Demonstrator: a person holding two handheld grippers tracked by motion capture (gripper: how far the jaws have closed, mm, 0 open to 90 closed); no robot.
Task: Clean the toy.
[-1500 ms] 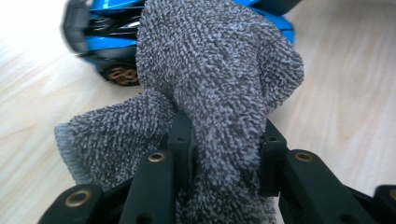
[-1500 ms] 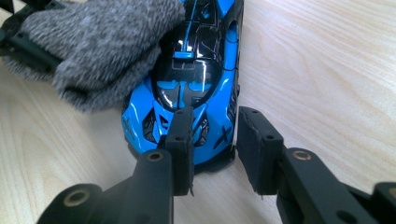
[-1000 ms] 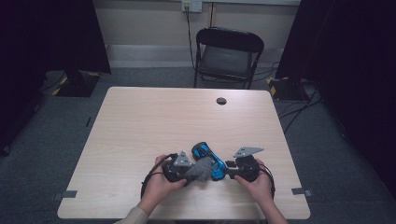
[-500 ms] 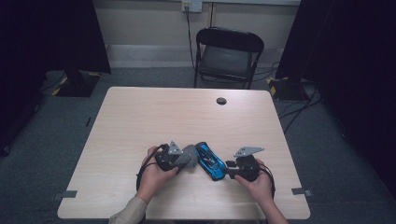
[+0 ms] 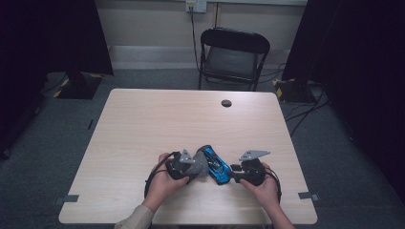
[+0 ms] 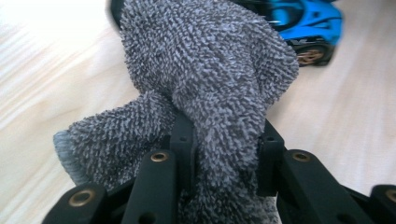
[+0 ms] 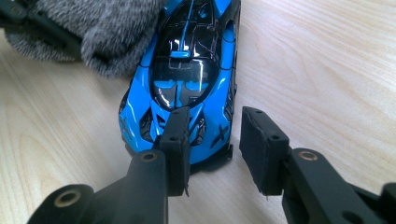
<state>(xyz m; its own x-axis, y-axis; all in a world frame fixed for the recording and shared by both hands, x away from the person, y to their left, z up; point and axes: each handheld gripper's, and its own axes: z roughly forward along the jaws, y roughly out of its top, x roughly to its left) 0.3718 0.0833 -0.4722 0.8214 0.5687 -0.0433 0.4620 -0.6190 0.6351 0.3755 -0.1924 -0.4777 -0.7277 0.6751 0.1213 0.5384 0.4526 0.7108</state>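
A blue toy car [image 5: 216, 164] lies on the wooden table [image 5: 167, 119] near its front edge. My left gripper [image 5: 192, 168] is shut on a bunched grey fuzzy cloth [image 5: 200, 163], and the cloth presses against the car's left side. In the left gripper view the cloth [image 6: 210, 70] bulges out between my left gripper's jaws [image 6: 224, 149], with the car [image 6: 308, 23] just behind it. My right gripper [image 5: 233, 172] holds the car from the right. In the right gripper view my right gripper [image 7: 212, 140] straddles the rear corner of the car [image 7: 187, 70], with the cloth [image 7: 107, 37] at the top left.
A small black disc [image 5: 226, 103] lies near the table's far edge. A black folding chair [image 5: 234, 52] stands behind the table. Dark curtains hang at both sides, and cables run over the floor at the right.
The left gripper swung the cloth a little left off the car, then brought it back against the car's side. The right gripper and the car stayed put.
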